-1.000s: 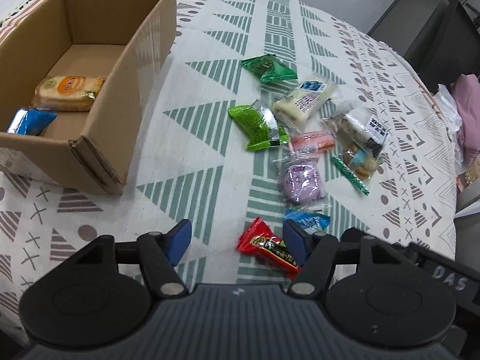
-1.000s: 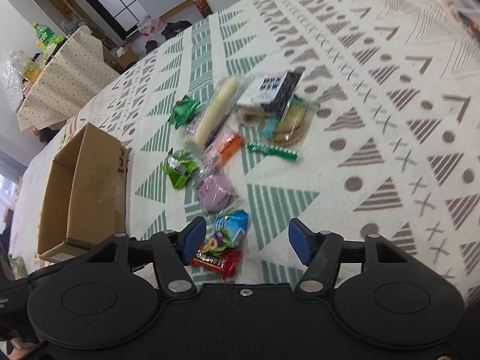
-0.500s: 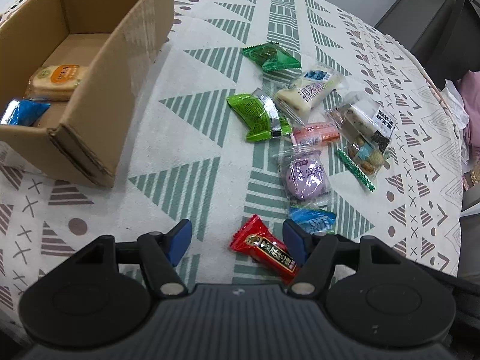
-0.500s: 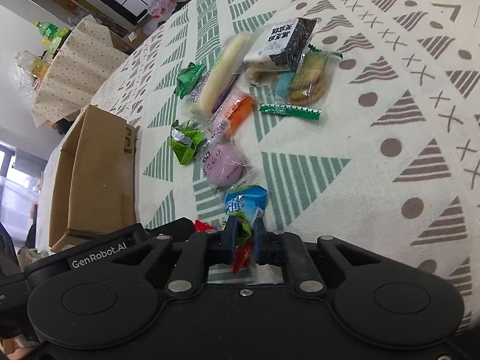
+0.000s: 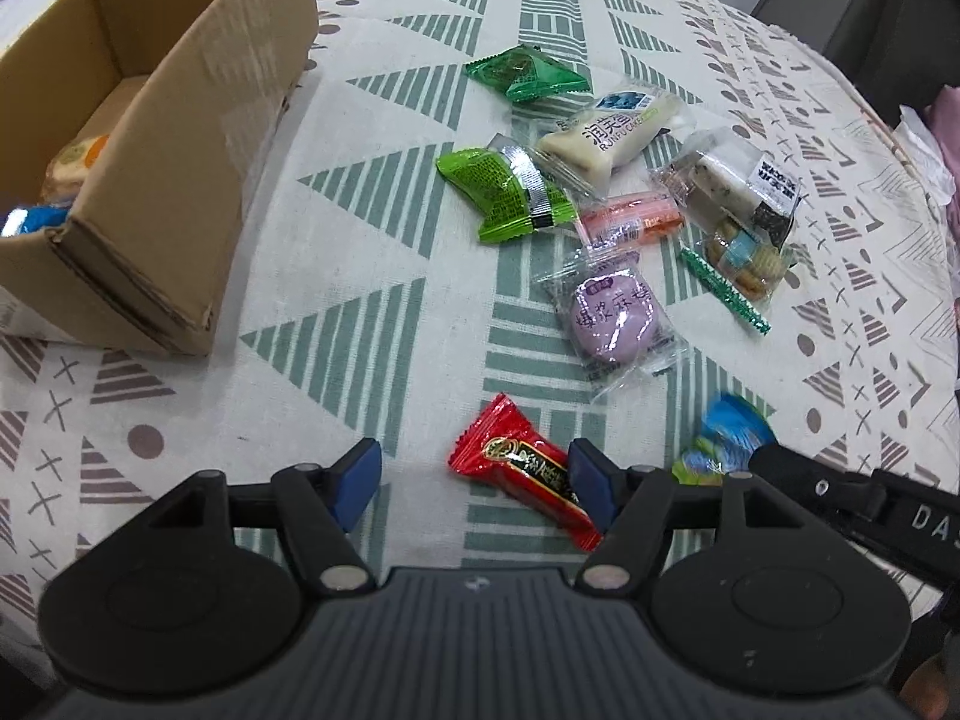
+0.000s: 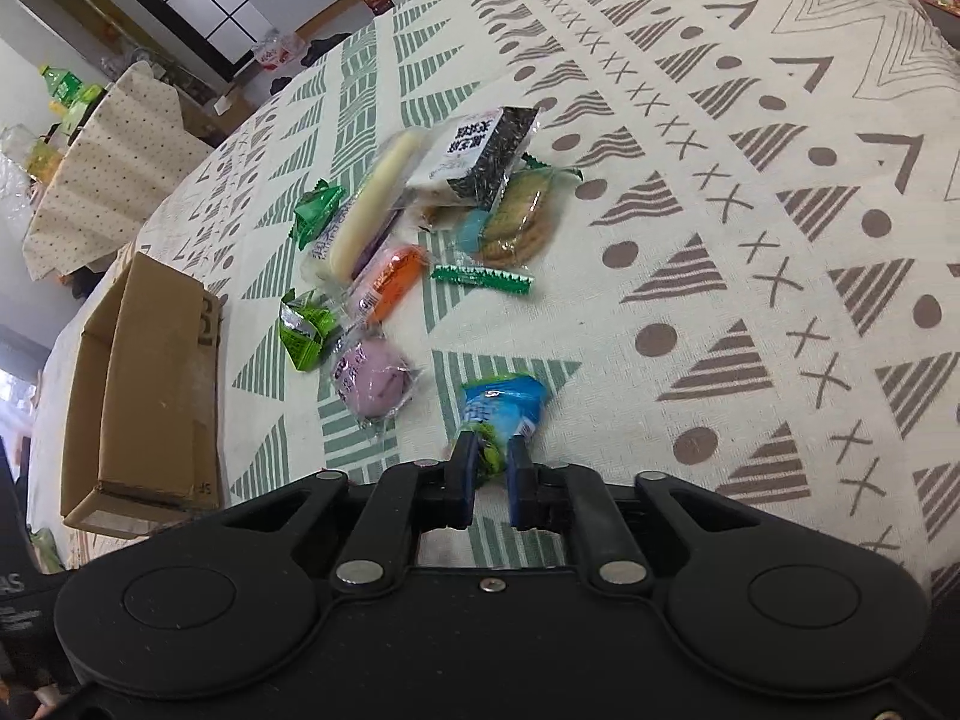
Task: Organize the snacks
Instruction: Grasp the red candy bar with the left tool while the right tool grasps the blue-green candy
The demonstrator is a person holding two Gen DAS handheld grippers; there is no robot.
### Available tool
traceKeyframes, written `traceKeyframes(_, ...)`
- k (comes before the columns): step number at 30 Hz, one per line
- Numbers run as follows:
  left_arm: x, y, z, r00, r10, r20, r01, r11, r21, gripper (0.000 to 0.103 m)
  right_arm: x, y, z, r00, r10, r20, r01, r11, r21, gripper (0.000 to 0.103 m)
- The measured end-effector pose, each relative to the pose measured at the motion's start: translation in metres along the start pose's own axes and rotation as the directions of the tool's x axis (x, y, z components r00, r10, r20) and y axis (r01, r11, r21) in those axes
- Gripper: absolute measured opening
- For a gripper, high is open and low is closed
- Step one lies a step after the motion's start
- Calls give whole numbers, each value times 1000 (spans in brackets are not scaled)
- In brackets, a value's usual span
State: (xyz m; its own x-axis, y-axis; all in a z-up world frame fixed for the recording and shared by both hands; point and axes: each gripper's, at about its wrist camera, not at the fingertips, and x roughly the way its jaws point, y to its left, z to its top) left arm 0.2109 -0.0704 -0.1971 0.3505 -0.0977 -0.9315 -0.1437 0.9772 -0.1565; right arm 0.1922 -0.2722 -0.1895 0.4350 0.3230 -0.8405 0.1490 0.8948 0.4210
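Note:
Several wrapped snacks lie loose on the patterned tablecloth (image 5: 360,276). A red candy (image 5: 522,471) lies under my left gripper (image 5: 474,477), close to its right finger; the jaws stand open and do not touch it. My right gripper (image 6: 492,459) is shut on the lower end of a blue packet (image 6: 504,405), which the left wrist view shows as the blue packet (image 5: 729,435) at the right. The cardboard box (image 5: 156,180) stands at the left, seen side-on as the box (image 6: 150,384) in the right wrist view. It holds a yellow-orange snack (image 5: 75,165) and a blue one (image 5: 36,219).
Beyond the grippers lie a purple mochi (image 5: 615,315), a light green packet (image 5: 510,192), a dark green one (image 5: 528,75), a white cake bar (image 5: 618,132), an orange stick (image 5: 630,219) and a cookie pack (image 5: 744,252). Dark furniture stands past the table's far right edge.
The right gripper's jaws closed from wide open onto the blue packet and now hold its end. In the left wrist view the snacks and box have drifted nearer and leftward.

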Motion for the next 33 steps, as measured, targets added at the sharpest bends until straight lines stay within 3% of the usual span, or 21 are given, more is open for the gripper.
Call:
traceKeyframes(2, -1, 2, 0, 1000, 12, -6, -12, 1000, 10, 69, 0, 2, -1, 1000, -6, 2, 6, 1000, -10, 16)
traceKeyframes(7, -2, 10, -2, 999, 26, -23, -26, 1000, 2, 69, -2, 9, -2, 1000, -12, 28, 13, 999, -50, 46)
traceKeyframes(10, -4, 15, -1, 999, 47, -15, -47, 999, 4, 69, 4, 10, -3, 1000, -15, 10, 16, 998, -53, 52)
traceKeyframes(15, -4, 22, 4, 996, 90, -11, -90, 996, 5, 69, 21, 13, -9, 997, -75, -12, 74, 994, -83, 52)
traceKeyframes(18, -6, 30, 7, 998, 55, -20, -56, 997, -45, 69, 23, 16, -10, 996, -85, -6, 84, 991, -101, 51)
traceKeyframes(21, -9, 28, 8, 999, 35, -10, -35, 998, -60, 69, 23, 16, -11, 996, -86, -9, 84, 990, -112, 34)
traceKeyframes(26, -7, 18, 6, 999, 43, -14, -44, 999, -23, 69, 21, 16, -13, 995, -97, -2, 96, 988, -124, 29)
traceKeyframes(33, -21, 14, 1, 1000, 2, -10, -2, 999, 34, 69, 10, 12, -12, 994, -104, 24, 106, 988, -109, 28)
